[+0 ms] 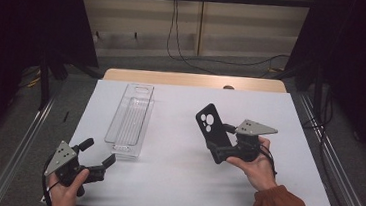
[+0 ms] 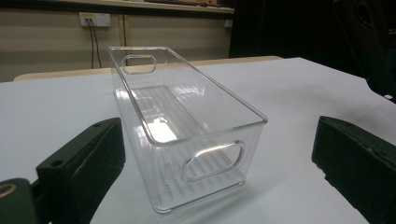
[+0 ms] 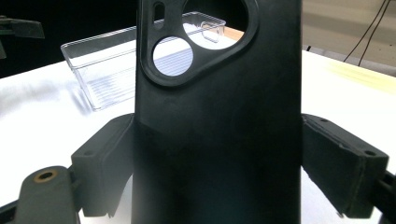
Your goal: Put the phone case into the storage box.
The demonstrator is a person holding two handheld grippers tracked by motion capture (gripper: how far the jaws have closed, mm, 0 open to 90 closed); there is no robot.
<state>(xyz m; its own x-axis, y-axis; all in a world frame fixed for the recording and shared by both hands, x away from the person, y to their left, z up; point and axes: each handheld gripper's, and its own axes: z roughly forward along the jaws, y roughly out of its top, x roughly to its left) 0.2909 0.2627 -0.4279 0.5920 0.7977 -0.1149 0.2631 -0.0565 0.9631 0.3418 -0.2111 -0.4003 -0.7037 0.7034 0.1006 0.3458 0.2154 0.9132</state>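
A black phone case (image 1: 211,124) with a camera cutout stands upright between the jaws of my right gripper (image 1: 219,149), which is shut on its lower part, above the white table right of centre. In the right gripper view the phone case (image 3: 219,116) rises between both jaws, which press on its sides. A clear plastic bin (image 1: 130,119) with handle slots lies empty at centre left. My left gripper (image 1: 97,154) is held near the table's front left edge, open and empty, pointing at the bin's near end. Its view has the bin (image 2: 187,116) just beyond the jaws.
The white table top (image 1: 180,173) lies over a wooden table whose far edge (image 1: 193,80) shows at the back. Black curtains hang at both sides. Cables run down the far wall and across the floor. Metal rails flank the table.
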